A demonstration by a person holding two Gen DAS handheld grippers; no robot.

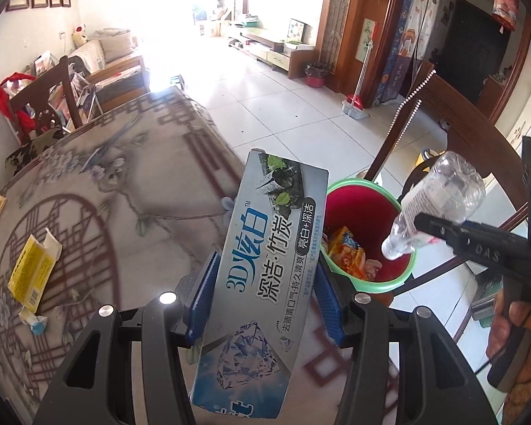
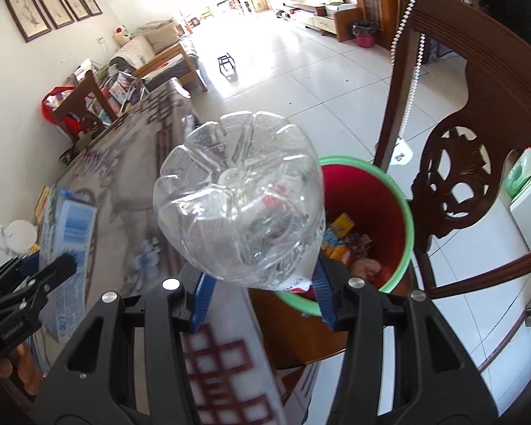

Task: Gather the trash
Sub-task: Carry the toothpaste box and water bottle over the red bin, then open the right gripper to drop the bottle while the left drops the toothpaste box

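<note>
Left gripper [image 1: 265, 297] is clamped on a toothpaste box [image 1: 255, 269], blue pads pressing both long sides, box sticking up and fwd w/ its far end over the desk [image 1: 124, 177] edge, next to the bin. Right gripper [image 2: 262, 294] is closed around a clear plastic bottle [image 2: 240, 198], pads on the label end, base pointing toward the camera; in the left wrist view the same bottle [image 1: 439, 202] hangs neck-down right above the rim of the trash bin [image 1: 400, 276].

Bin is red inside w/ a green rim, standing on the floor just off the desk corner, beside a dark wooden chair [image 2: 478, 134]. Already has colourful wrappers [image 1: 350, 251] in it.

Still on the desk, left side of the left wrist view: an opened yellow carton [image 1: 32, 269] and a small crumpled blue-white scrap [image 1: 33, 320] near it. Desk has a floral patterned cover.

A person's fingers [image 1: 509, 329] wrap the right gripper's handle at the right edge.
</note>
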